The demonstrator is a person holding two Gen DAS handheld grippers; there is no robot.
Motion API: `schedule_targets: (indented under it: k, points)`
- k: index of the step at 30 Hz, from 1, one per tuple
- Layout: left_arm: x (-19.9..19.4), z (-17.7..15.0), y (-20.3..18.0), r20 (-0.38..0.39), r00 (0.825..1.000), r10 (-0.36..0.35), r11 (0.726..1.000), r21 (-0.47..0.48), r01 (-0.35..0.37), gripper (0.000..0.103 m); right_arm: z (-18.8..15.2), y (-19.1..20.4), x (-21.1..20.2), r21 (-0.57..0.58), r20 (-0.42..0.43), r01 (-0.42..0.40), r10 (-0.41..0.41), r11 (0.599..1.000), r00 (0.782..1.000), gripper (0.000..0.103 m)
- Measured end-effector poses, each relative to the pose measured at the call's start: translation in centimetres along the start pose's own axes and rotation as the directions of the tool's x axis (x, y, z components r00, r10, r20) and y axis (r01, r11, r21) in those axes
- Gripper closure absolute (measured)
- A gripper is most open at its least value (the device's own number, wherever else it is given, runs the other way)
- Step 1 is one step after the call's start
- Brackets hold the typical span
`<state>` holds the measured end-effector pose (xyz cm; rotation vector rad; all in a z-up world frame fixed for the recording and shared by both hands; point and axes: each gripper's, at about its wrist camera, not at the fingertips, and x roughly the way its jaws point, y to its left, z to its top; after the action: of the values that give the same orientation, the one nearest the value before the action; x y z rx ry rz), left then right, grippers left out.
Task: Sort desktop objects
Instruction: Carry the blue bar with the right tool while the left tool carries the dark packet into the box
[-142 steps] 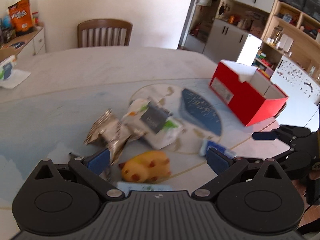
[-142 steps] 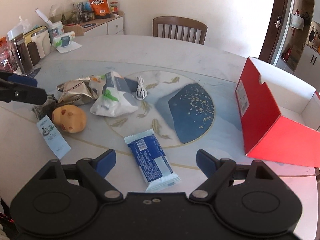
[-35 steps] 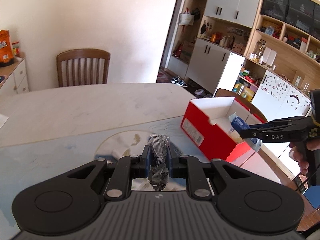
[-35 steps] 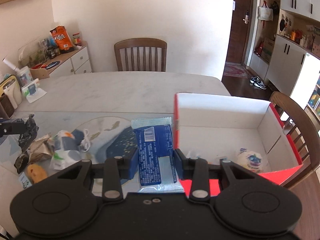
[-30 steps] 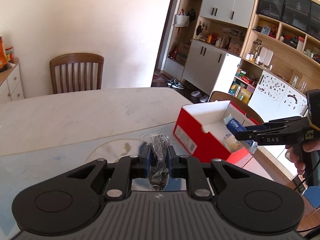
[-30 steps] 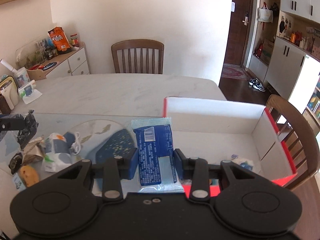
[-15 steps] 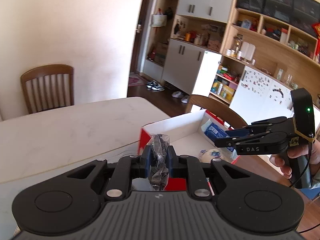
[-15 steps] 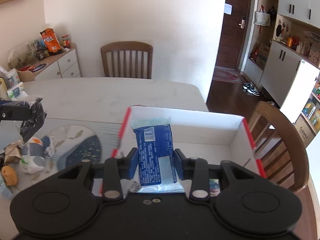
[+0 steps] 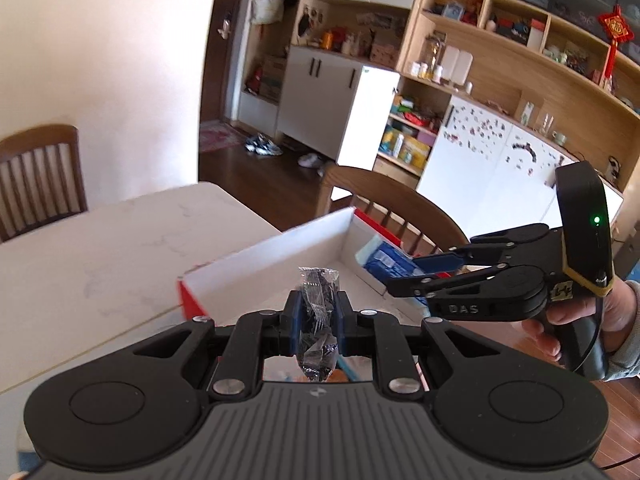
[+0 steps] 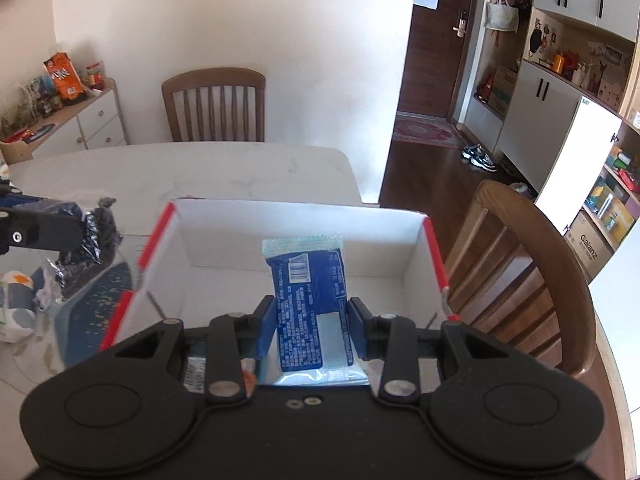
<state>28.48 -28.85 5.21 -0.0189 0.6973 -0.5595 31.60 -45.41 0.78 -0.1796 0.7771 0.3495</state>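
Note:
My left gripper (image 9: 316, 314) is shut on a small crinkled dark foil packet (image 9: 318, 320), held upright over the near edge of the red box (image 9: 248, 276) with white inside walls. My right gripper (image 10: 312, 326) is shut on a blue tissue pack (image 10: 310, 300) and hangs above the open red box (image 10: 434, 256). In the left wrist view the right gripper (image 9: 404, 276) reaches in from the right with the blue pack (image 9: 384, 260), a hand (image 9: 616, 320) on its grip. The left gripper (image 10: 60, 228) with its foil packet (image 10: 90, 240) shows left of the box in the right wrist view.
A wooden chair (image 10: 516, 264) stands close behind the box at the table's right edge; another chair (image 10: 214, 106) is at the far side. Loose packets (image 10: 16, 300) lie on the blue-patterned table mat at the left. A sideboard (image 10: 80, 124) with snacks stands against the wall.
Both grippers have carried their loads to the right toward the red box. The blue pack now hangs over the box interior, and the foil packet has reached the box's near edge.

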Motion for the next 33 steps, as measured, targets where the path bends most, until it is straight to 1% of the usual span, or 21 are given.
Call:
schedule_targets:
  k: [4,10,12,14,17,22,27,33]
  points:
    - [3.2,0.1,-0.1,-0.055,0.998,-0.011,1.0,0.024,0.013,0.087,-0.3,-0.7,1.9,-0.006,-0.029,0.011,-0.011,1.0,1.0,0.066]
    - [7.3,0.6,-0.6,-0.116,0.993,0.004,0.998,0.055,0.003,0.087,-0.6,-1.1,4.2,-0.044,-0.076,0.014,-0.017,0.999,0.997,0.066]
    - [8.5,0.9,-0.6,-0.132,0.991,0.005,0.998,0.058,0.002,0.087,-0.4,-1.4,5.2,-0.039,-0.112,-0.005,0.0,0.999,0.994,0.066]
    - [9.8,1.4,-0.6,-0.154,0.988,-0.009,0.999,0.051,0.017,0.087,-0.2,-1.8,6.4,-0.013,-0.152,-0.016,0.014,1.0,0.988,0.066]
    - [11.7,1.4,-0.5,-0.186,0.983,0.006,0.998,0.068,0.007,0.087,0.1,-2.2,8.0,-0.007,-0.194,-0.013,0.011,1.0,0.981,0.066]
    - [14.3,1.4,-0.3,-0.233,0.972,0.035,0.996,0.09,-0.015,0.087,0.3,-2.6,9.6,-0.016,-0.223,-0.001,-0.003,1.0,0.975,0.066]
    - [16.0,1.3,-0.2,-0.272,0.961,0.045,0.995,0.1,-0.018,0.087,1.0,-3.1,11.0,-0.02,-0.253,0.015,-0.02,1.0,0.967,0.066]
    - [17.6,0.6,0.6,-0.332,0.941,0.068,0.994,0.107,-0.034,0.087,0.9,-3.0,12.4,-0.022,-0.306,0.008,-0.014,1.0,0.952,0.066]
